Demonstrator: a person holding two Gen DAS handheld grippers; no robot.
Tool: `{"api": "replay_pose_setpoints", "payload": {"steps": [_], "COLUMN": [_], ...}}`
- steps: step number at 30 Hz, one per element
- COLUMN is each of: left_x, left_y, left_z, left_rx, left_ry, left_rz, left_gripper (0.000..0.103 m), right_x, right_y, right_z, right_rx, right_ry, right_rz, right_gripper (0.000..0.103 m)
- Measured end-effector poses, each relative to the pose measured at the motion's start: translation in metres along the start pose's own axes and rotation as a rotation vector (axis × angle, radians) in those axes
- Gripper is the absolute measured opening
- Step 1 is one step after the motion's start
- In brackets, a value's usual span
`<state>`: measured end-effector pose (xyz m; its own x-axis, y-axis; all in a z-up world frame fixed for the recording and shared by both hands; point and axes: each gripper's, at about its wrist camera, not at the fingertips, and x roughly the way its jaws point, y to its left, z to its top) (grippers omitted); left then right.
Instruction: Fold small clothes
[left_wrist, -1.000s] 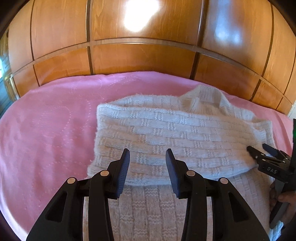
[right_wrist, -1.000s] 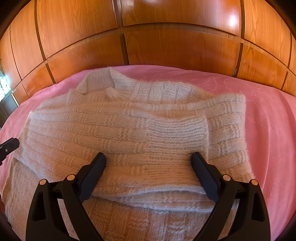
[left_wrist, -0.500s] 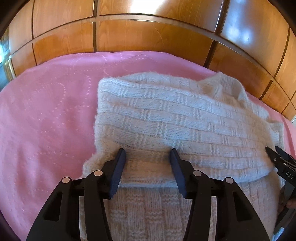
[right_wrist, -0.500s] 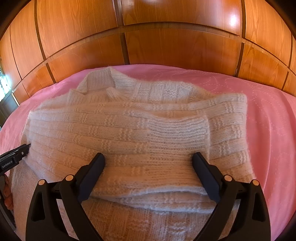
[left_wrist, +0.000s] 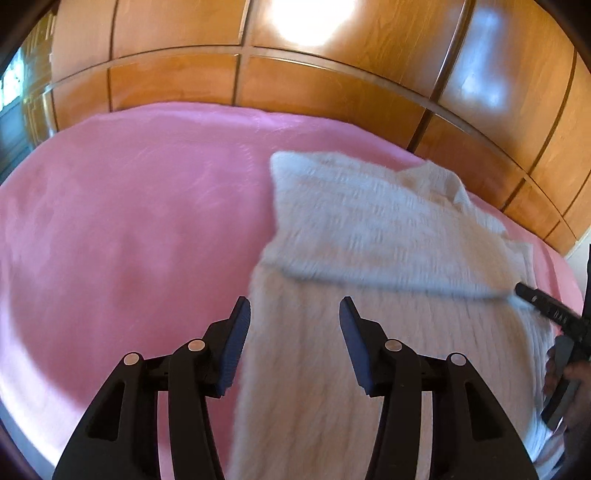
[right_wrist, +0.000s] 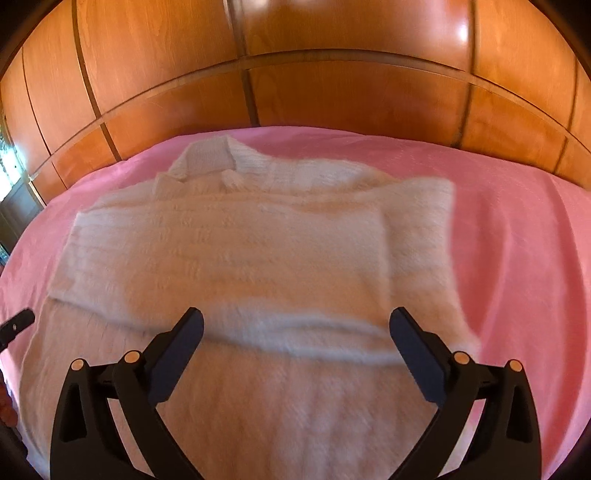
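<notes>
Since half a second ago the left tool (left_wrist: 294, 314) has drawn back from the folded edge of the sweater (left_wrist: 373, 236), and its view has swung left so that more of the pink bedspread (left_wrist: 122, 229) fills the frame; the right tool's view has pulled back too, showing the whole garment. On the left, the bedspread runs up to the wooden wall panels (left_wrist: 177, 81). The left tool hangs over the sweater's left edge with its fingers apart and nothing between them; its left finger (left_wrist: 236, 332) sits over pink fabric just beside the knit, its right finger over the lower layer. The cream knitted sweater lies flat on the bed, its upper part folded down over the lower part, the collar (right_wrist: 207, 158) toward the wall. Both views are blurred, so the knit pattern is hard to read. Further right, the right tool (right_wrist: 295, 325) hovers over the fold's near edge, its fingers spread wide and empty. In the left view the right tool's tip (left_wrist: 543, 302) appears at the sweater's right side, with part of a hand (left_wrist: 565, 373) on its handle.
</notes>
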<state>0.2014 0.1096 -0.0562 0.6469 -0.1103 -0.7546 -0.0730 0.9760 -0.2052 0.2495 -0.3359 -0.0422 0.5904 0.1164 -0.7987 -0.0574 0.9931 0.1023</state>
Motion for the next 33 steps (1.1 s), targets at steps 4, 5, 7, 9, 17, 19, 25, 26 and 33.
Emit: {"api": "replay_pose_setpoints", "payload": {"steps": [4,5,7,9,17,19,25,26,33], "left_x": [-0.022,-0.027,-0.036,-0.045,-0.075,-0.073,-0.08,-0.086,-0.109], "left_y": [0.022,0.027,0.031,0.031,0.035,0.032,0.026,0.025,0.033], "left_z": [-0.032,-0.044,-0.061,-0.074,-0.128,-0.138,-0.143,-0.139,-0.079], "left_rx": [-0.045,-0.057,-0.059,-0.051,-0.098,-0.1,-0.051,-0.045,-0.163], "left_ry": [0.052,0.075,0.096,0.106,0.217,0.265,0.28,0.269,0.122], "left_rz": [-0.061,-0.077,-0.087,-0.094,-0.163,-0.185,-0.258,-0.285,-0.48], "left_gripper": [0.049,0.049,0.049,0.049,0.041,0.032,0.008,0.008,0.005], "right_x": [-0.034,-0.039,-0.048,-0.062,-0.115,-0.118,-0.12,-0.125,-0.15], "right_y": [-0.035,-0.043,-0.057,-0.072,-0.075,-0.068,-0.055,-0.053,-0.046], "right_z": [-0.026,-0.033,-0.051,-0.078,-0.163,-0.178,-0.186,-0.183,-0.114], "right_rx": [0.074,0.098,0.152,0.22,0.337,0.335,0.283,0.267,0.294], "right_ry": [0.002,0.015,0.05,0.088,0.162,0.2,0.269,0.262,0.056], "right_rz": [0.01,0.024,0.069,0.125,0.305,0.331,0.359,0.367,0.505], "right_gripper": [0.101,0.101,0.1,0.099,0.058,0.052,0.013,0.012,0.01]}}
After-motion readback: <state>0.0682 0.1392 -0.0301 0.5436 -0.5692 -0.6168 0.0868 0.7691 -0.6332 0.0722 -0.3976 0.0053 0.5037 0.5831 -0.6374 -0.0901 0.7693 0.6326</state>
